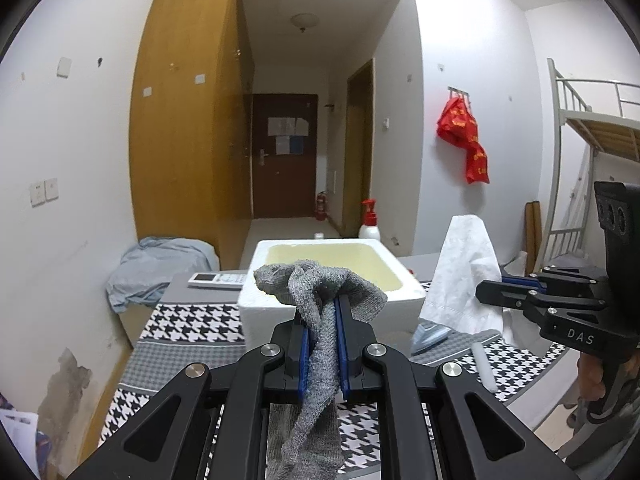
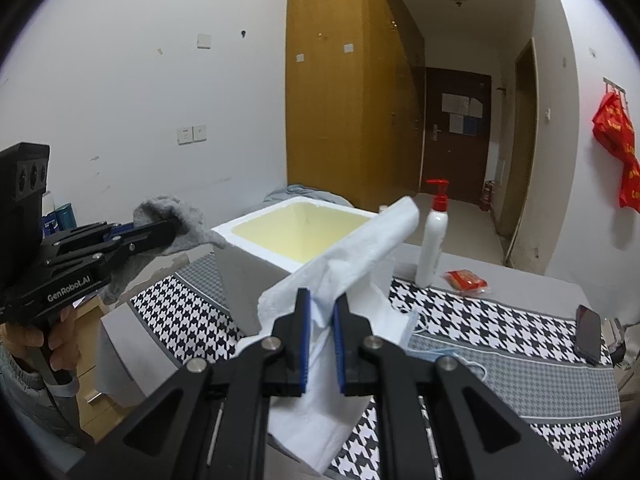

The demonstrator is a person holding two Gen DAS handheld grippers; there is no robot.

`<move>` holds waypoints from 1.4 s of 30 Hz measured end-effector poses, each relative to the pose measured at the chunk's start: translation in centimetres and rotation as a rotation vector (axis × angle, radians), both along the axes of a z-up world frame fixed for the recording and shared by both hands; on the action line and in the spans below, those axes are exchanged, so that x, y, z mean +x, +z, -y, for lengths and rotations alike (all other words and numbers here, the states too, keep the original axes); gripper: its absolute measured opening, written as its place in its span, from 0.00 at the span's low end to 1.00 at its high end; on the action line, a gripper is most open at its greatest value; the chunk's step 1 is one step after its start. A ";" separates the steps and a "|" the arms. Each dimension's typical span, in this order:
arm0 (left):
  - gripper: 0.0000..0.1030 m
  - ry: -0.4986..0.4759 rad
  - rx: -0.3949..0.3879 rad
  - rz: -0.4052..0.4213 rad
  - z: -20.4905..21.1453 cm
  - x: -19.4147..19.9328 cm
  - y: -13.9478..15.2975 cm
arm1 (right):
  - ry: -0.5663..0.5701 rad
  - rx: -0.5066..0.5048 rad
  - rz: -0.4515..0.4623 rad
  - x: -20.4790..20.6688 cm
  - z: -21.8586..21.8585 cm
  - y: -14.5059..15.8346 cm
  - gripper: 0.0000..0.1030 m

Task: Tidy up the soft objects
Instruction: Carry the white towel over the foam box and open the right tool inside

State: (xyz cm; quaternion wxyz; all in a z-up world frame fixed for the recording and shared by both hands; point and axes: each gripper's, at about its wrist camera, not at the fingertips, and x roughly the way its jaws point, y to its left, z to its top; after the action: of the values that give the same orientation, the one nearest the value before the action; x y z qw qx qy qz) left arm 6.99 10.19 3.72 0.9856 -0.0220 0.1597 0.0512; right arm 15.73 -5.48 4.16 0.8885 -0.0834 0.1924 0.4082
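Over on the left, my left claw [image 1: 322, 340] is clamped tight on the grey knitted cloth [image 1: 320, 320], a bunched wad spilling over the fingertips and a long twisted tail hanging down between the arms, clear of the houndstooth desk [image 1: 192, 320] below. Just ahead of it sits the white foam box [image 1: 256, 300], open at the top, its pale yellow inside bare as far as I can see, with a remote control [image 1: 218, 279] lying on the desk to its left. Moving across, a red-pump lotion bottle [image 2: 432, 240] stands behind the box, and a red packet [image 2: 466, 280] lies near it. Then my right claw [image 2: 320, 340], closed on the white tissue sheet [image 2: 352, 256], which sticks up and forward in a stiff fold toward the box's near corner while the rest drapes below my fingers; something pale blue, perhaps a face mask [image 2: 440, 354], lies on the desk under it. Far right, a dark phone [image 2: 588, 334] rests near the desk edge. I read this as the carry step: both soft things lifted and lined up short of the box, neither over the opening yet. Next I'd want to bring each claw forward over the rim, high enough that the dangling grey tail and the drooping tissue clear the wall, then open above the hollow so they drop inside and don't catch on the edge.
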 end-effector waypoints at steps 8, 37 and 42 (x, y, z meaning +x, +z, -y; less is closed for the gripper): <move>0.12 0.034 -0.001 -0.011 -1.4 0.0 -0.4 | 0.025 -0.010 0.006 0.2 -1.7 0.4 0.13; 0.12 0.049 -0.003 0.016 -4.6 1.1 -0.1 | 0.040 0.001 -0.020 3.9 -7.1 3.2 0.13; 0.12 0.054 -0.016 0.002 -5.2 1.7 -0.5 | 0.036 -0.016 -0.032 5.0 -8.3 3.2 0.13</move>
State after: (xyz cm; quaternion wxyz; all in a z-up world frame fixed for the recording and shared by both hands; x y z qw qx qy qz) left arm 8.71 15.44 3.27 0.9838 -0.0340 0.1584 0.0763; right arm 20.74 2.81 7.35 0.8770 -0.0872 0.2084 0.4240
